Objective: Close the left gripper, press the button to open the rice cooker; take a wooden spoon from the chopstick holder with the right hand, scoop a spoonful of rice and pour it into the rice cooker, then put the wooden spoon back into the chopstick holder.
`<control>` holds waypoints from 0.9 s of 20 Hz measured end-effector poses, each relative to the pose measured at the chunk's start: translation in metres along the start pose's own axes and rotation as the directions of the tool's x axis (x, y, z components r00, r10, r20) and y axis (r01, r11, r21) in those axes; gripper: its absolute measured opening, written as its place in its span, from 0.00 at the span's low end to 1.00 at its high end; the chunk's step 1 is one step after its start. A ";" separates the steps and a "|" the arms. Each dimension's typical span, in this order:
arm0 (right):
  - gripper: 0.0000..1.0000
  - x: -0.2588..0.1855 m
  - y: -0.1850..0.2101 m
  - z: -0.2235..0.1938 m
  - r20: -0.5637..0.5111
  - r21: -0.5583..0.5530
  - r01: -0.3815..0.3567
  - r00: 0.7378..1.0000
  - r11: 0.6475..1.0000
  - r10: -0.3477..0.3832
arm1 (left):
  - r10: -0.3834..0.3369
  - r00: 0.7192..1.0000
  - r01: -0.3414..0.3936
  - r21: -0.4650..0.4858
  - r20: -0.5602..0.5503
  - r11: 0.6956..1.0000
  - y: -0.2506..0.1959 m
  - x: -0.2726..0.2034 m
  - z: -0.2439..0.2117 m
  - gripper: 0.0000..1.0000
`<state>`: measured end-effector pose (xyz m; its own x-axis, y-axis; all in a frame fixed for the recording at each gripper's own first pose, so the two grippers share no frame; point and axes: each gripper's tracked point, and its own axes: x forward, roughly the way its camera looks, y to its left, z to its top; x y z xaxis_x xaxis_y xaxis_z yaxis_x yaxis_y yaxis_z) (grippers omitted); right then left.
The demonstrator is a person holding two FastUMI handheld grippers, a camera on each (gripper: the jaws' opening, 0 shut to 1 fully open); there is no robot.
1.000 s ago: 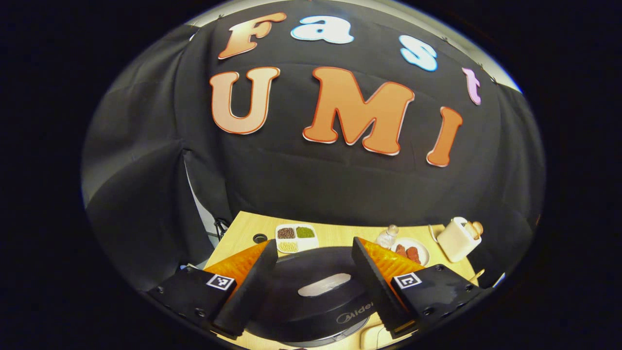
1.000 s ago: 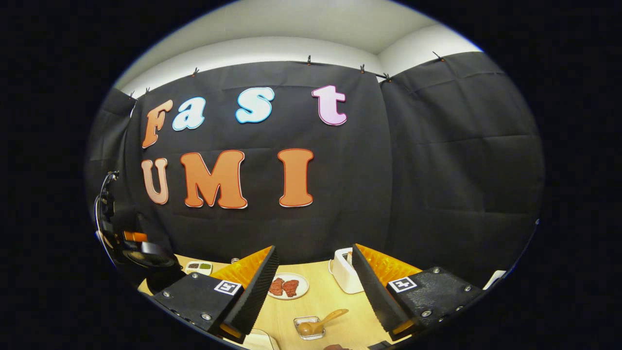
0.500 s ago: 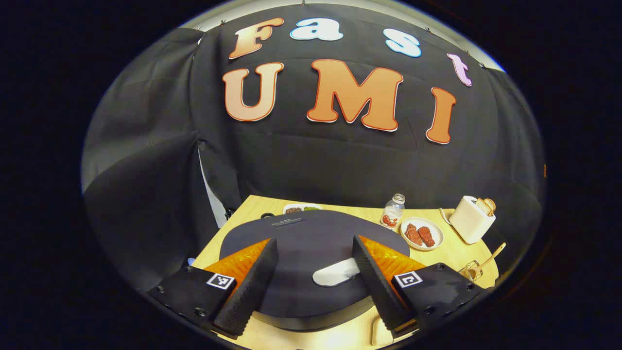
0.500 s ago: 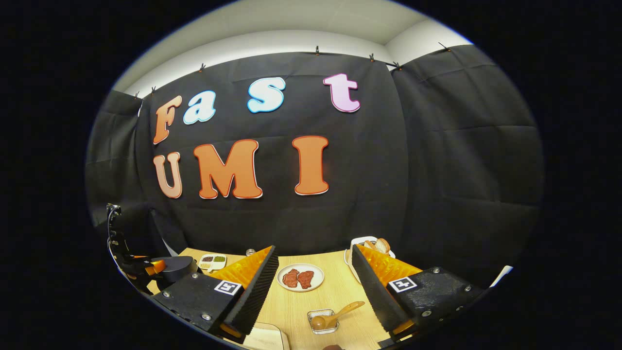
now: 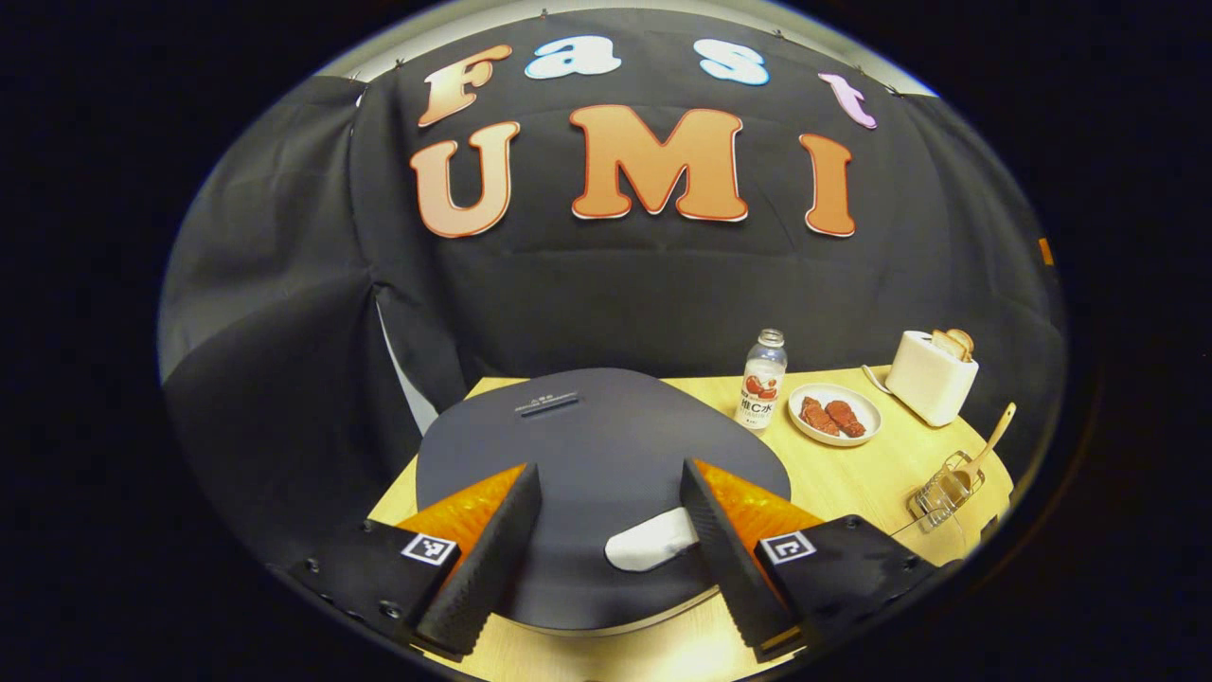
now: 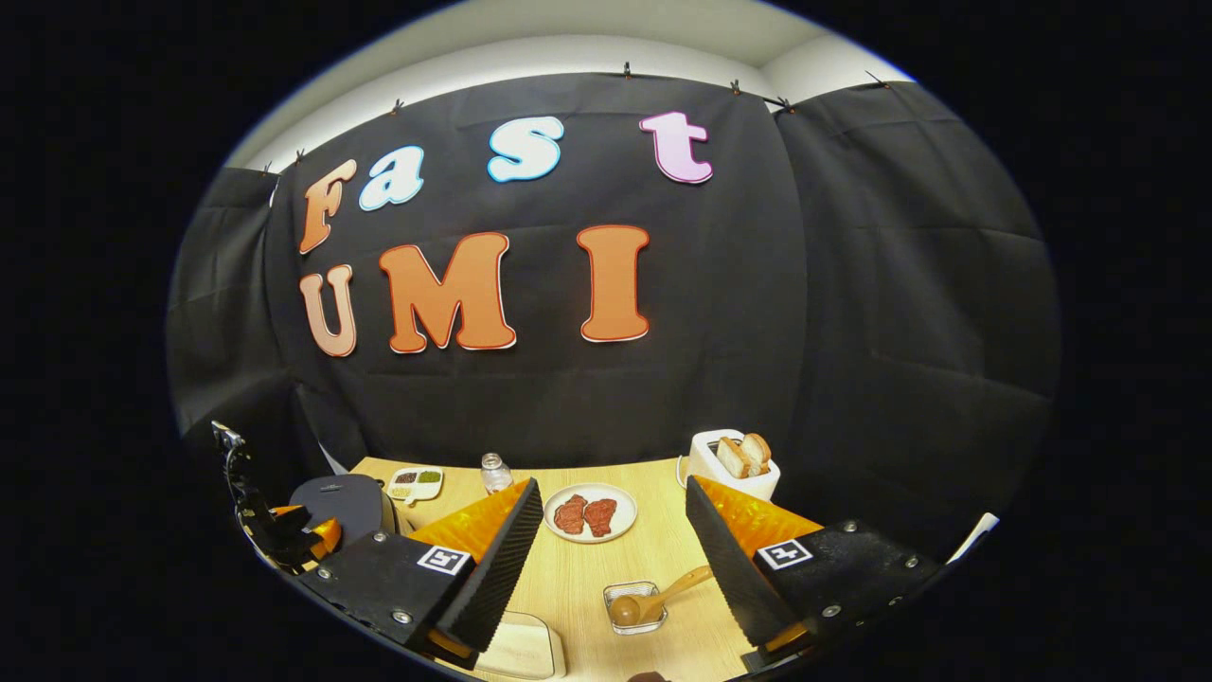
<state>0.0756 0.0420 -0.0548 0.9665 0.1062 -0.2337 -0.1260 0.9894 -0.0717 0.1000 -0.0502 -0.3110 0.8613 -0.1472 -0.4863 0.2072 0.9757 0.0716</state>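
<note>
The left gripper (image 5: 606,559) hangs over the dark rice cooker (image 5: 587,445) with its jaws spread wide, gripping nothing; the pale button (image 5: 651,547) sits between the fingers, near the right one. The lid is down. The right gripper (image 6: 614,573) is just as wide open and empty above the wooden table (image 6: 578,587). The wooden spoon (image 6: 653,599) lies tilted in the wire chopstick holder (image 6: 634,606) (right between the fingers), with a plate of meat (image 6: 590,513) and a toaster (image 6: 734,464) farther back.

Black cloth wall (image 6: 852,313), white ceiling (image 6: 587,38), light wooden table (image 6: 578,578).
</note>
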 end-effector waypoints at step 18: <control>0.95 -0.005 -0.015 0.027 0.051 0.007 0.023 0.998 1.000 -0.024 | -0.008 0.994 0.004 0.030 0.108 1.000 -0.003 -0.018 0.087 0.97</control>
<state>0.0782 0.0297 -0.0262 0.9794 0.0878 -0.1817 -0.1020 0.9923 -0.0701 0.1238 -0.0646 -0.2270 0.9046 -0.1713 -0.3903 0.2249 0.9697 0.0957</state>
